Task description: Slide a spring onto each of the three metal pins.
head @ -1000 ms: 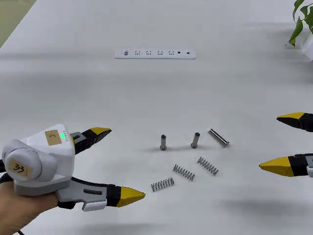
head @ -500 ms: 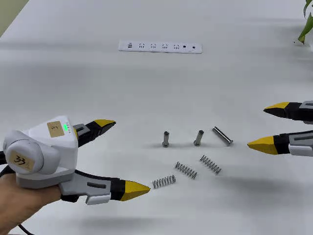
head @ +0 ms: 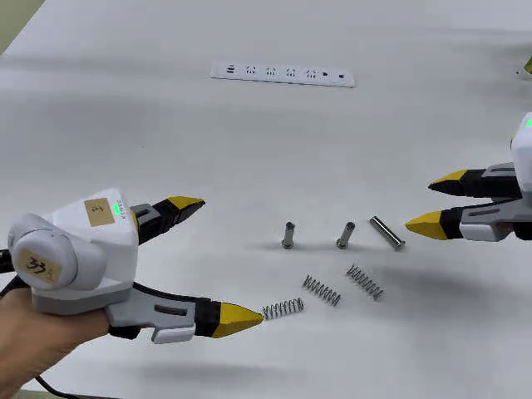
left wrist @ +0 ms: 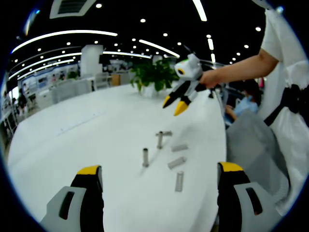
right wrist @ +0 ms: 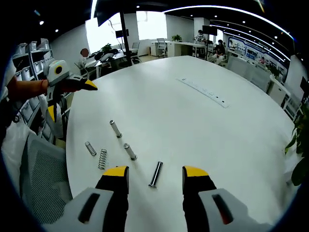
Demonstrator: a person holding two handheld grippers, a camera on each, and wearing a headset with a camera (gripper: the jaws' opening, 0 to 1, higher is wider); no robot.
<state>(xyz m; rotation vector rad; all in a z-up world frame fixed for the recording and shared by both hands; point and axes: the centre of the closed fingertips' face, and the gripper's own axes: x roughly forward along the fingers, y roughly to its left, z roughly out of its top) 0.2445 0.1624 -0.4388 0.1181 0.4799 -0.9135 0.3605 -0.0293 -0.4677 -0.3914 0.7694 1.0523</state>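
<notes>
Across the white table your right gripper, jaws partly open and empty, has closed in on the lying pin, and your left gripper, jaws wide, on the nearest spring, so the first threading looks imminent.

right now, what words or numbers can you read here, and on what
"33", roughly: round sticker on the left tongs housing.
Tan sticker on the same housing: mark too blurred to read.
Power strip: markings too small to read.
</notes>
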